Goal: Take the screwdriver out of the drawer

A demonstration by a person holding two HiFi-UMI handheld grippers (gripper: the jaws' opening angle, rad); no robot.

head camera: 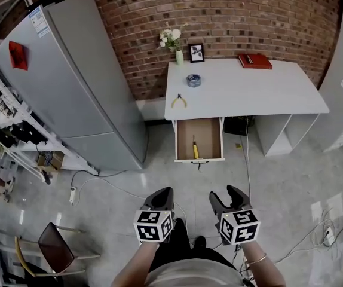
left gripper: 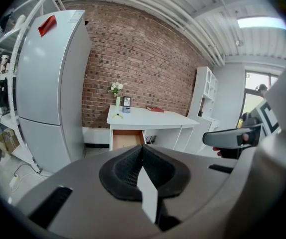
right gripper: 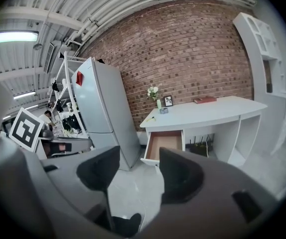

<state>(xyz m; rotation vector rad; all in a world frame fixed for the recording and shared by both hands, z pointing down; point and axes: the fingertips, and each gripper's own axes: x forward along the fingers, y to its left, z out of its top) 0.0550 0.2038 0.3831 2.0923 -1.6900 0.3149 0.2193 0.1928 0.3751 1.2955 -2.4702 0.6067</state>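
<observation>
A yellow-handled screwdriver lies in the open wooden drawer under the white desk. The drawer also shows small in the left gripper view, and the drawer in the right gripper view. Both grippers are held low, well short of the desk, above the grey floor. My left gripper is shut, its pads pressed together with nothing between them. My right gripper stands open and empty, a wide gap between its pads.
A grey fridge stands left of the desk. On the desk lie yellow pliers, a tape roll, a red book, a photo frame and a vase of flowers. A chair and cables sit on the floor.
</observation>
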